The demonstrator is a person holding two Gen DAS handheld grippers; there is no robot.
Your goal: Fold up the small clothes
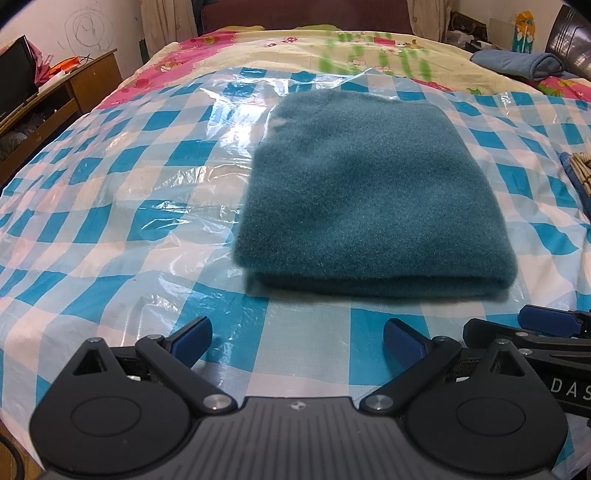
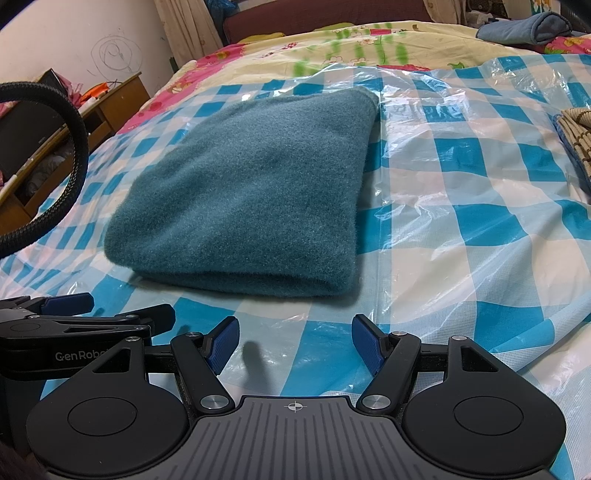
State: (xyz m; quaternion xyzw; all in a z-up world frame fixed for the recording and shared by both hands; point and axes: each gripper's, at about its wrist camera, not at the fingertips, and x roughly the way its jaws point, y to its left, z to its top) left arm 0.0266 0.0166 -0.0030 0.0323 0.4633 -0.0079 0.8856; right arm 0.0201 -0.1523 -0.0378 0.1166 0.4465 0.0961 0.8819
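- Teal fleece garment [image 1: 373, 195] [image 2: 243, 192]: folded into a thick, roughly rectangular stack, lying flat on the checked plastic sheet [image 1: 110, 206] [image 2: 461, 206]; the rounded fold faces the cameras, with layered edges visible beneath it.
- Checked plastic sheet: blue-and-white, translucent and wrinkled, spread over the bed [image 1: 258, 48] [image 2: 332, 40], whose floral cover in pink, yellow and green shows beyond the sheet's far edge.
- Left hand-held gripper [image 1: 297, 341]: jaws spread wide with nothing between them; blue pads [image 1: 192, 338] hover low over the sheet, just short of the garment's near edge and apart from it. In the right wrist view its body [image 2: 70, 332] appears at the lower left, just beside the right tool.
- Right hand-held gripper [image 2: 295, 341]: jaws likewise parted and empty, pointing at the sheet just in front of the garment's near right corner, not touching the cloth. Part of it [image 1: 535, 332] enters the left wrist view at the lower right.
- Rolled blue cloth [image 1: 517, 64] [image 2: 524, 24]: lies at the far right of the bed, well apart from the garment.
- Striped brown-and-cream fabric [image 1: 581, 173] [image 2: 576, 136]: at the sheet's right edge, partly cut off by the frame.
- Wooden cabinet [image 1: 62, 96] [image 2: 107, 107]: stands to the left of the bed against a scribbled wall.
- Black braided cable [image 2: 70, 162]: arcs through the left of the right wrist view.
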